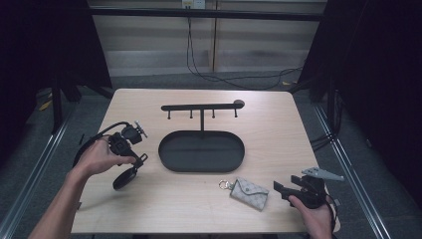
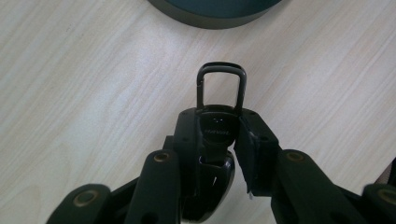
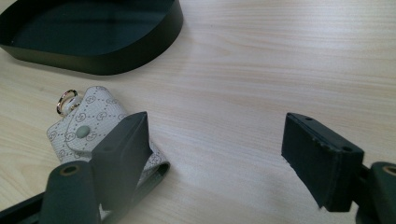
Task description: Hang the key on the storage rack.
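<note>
At the left of the high view, a black key fob with a metal loop is clamped between the jaws of the left hand-held gripper, just above the bench. At lower right, the right hand-held gripper is held wide open beside a patterned key pouch, near the black oval tray.

A black car key fob with a squared metal loop at its far end sits pinched between the left tool's jaws, just above the pale wooden counter.
</note>
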`<state>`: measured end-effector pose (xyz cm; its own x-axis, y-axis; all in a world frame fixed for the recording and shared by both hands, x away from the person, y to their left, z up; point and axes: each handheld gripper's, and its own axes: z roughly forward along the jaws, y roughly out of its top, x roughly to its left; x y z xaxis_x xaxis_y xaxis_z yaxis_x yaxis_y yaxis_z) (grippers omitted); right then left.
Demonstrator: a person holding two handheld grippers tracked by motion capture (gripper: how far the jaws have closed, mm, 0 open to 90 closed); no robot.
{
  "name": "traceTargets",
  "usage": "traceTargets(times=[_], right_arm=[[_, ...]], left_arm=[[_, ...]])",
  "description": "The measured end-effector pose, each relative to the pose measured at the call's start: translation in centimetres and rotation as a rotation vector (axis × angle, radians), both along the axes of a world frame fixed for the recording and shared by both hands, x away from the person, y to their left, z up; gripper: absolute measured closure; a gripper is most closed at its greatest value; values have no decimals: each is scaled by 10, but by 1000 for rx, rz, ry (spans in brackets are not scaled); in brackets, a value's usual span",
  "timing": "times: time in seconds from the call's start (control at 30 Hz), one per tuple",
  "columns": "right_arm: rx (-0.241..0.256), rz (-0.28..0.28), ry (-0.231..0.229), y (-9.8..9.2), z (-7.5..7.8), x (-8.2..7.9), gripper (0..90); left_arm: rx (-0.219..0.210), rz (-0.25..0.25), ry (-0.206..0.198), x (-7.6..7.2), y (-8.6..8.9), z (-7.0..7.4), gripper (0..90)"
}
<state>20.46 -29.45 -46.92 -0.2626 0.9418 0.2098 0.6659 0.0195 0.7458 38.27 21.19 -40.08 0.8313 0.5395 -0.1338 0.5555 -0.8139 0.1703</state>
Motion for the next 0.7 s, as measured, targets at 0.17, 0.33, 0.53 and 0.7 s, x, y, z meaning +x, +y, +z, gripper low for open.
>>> traceTargets(times=[0.17, 0.33, 0.53, 0.7], right_arm=[[-1, 0, 0, 0, 0, 0, 234], [0, 0, 1, 0, 0, 0, 234], [0, -1, 1, 0, 0, 0, 234], [0, -1, 2, 0, 0, 0, 231]], left_arm=[[11, -8, -1, 1, -2, 10, 709], [22, -8, -1, 2, -3, 21, 709], [38, -18, -26, 1, -5, 34, 708], [41, -26, -39, 1, -5, 42, 708]])
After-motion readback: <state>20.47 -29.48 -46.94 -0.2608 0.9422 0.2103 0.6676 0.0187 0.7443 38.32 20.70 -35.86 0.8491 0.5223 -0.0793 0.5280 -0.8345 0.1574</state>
